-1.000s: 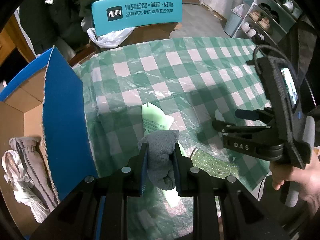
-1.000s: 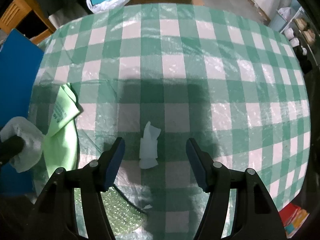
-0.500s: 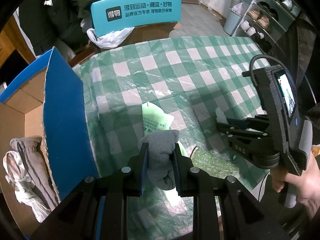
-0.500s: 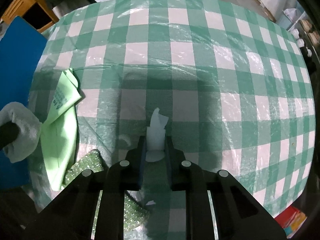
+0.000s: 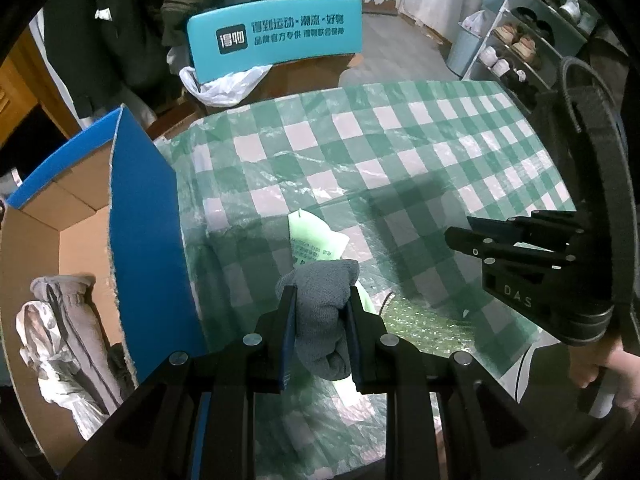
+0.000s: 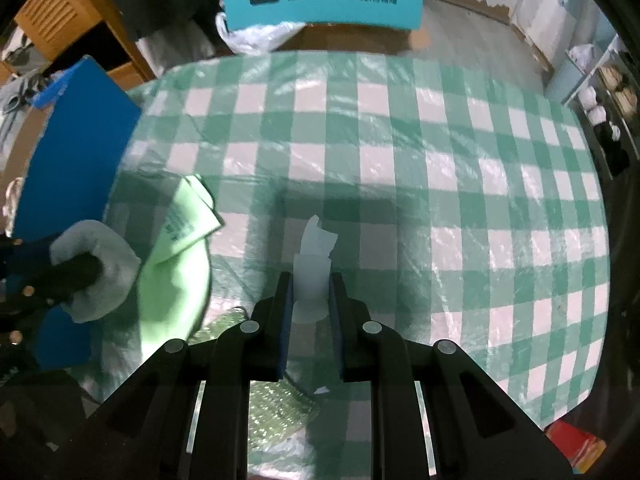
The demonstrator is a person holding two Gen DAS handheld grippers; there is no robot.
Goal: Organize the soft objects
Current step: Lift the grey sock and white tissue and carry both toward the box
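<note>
My left gripper (image 5: 320, 300) is shut on a grey knitted cloth (image 5: 320, 312), held above the table's left edge beside the blue-walled cardboard box (image 5: 140, 240). The same grey cloth shows in the right wrist view (image 6: 96, 268). My right gripper (image 6: 312, 284) is shut on a white crumpled tissue (image 6: 314, 264), lifted off the green checked tablecloth (image 6: 400, 160). The right gripper also shows in the left wrist view (image 5: 472, 236). A light green bag (image 5: 316, 240) lies on the table, also in the right wrist view (image 6: 180, 260). A green bubble-wrap piece (image 5: 424, 328) lies near the front edge.
The box holds grey and white soft items (image 5: 68, 340). A teal chair back (image 5: 276, 36) with a white plastic bag (image 5: 224, 84) stands beyond the table. Shoe shelves (image 5: 532, 32) stand at the far right. A wooden cabinet (image 6: 60, 20) is at the far left.
My right gripper closed on the white tissue and lifted it off the table. My left gripper kept its hold on the grey cloth and hardly moved.
</note>
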